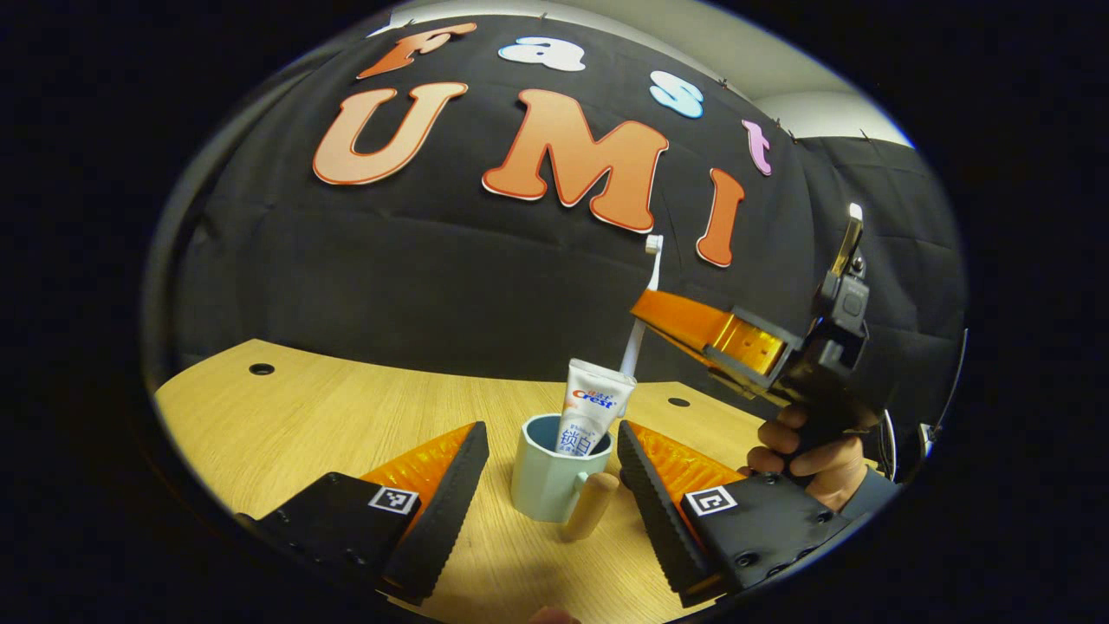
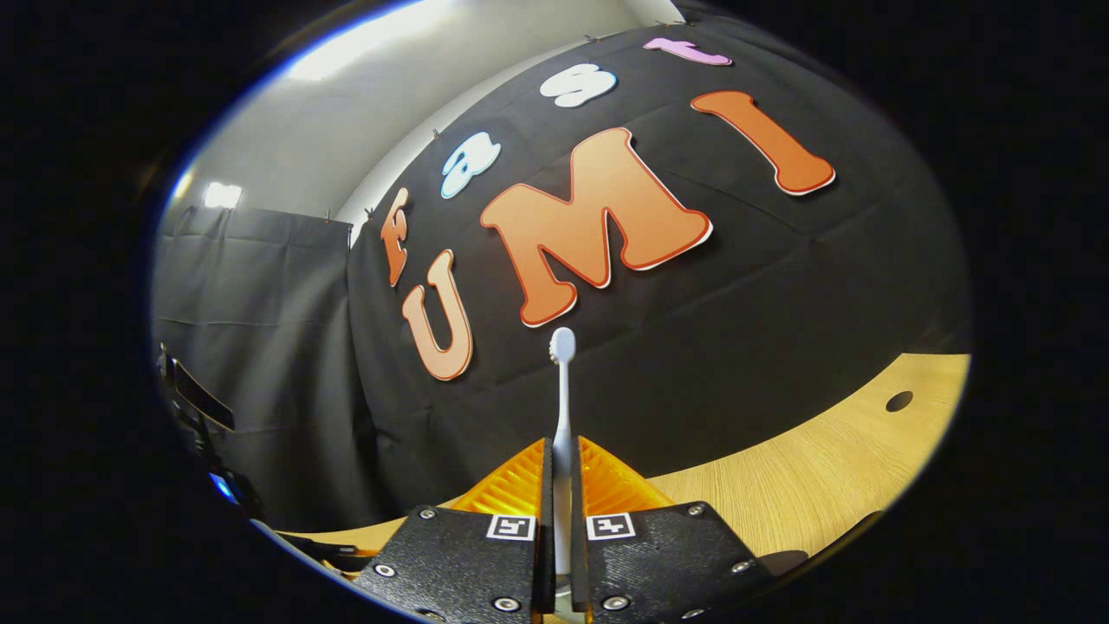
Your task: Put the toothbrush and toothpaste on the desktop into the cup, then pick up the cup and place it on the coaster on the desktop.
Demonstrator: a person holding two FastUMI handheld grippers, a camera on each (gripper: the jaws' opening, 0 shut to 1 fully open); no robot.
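A pale blue cup [image 1: 544, 490] with a wooden handle [image 1: 591, 507] stands on the wooden desktop [image 1: 303, 425]. A white toothpaste tube [image 1: 592, 409] stands inside it, leaning right. My left gripper [image 1: 552, 435] is open, one finger on each side of the cup, not pressing on it. Above and just behind the cup, my right gripper [image 1: 648, 314] is shut on a white toothbrush [image 1: 652, 264], held nearly upright, bristles up; its lower end drops behind the tube. In the right gripper view the toothbrush [image 2: 562, 381] rises from between the closed fingers of the gripper [image 2: 562, 472].
A hand [image 1: 806, 459] holds the right gripper at the right of the cup. The desktop [image 2: 823, 472] has small round holes [image 1: 261, 369] [image 2: 899, 400]. The black cloth wall runs along the desk's far edge.
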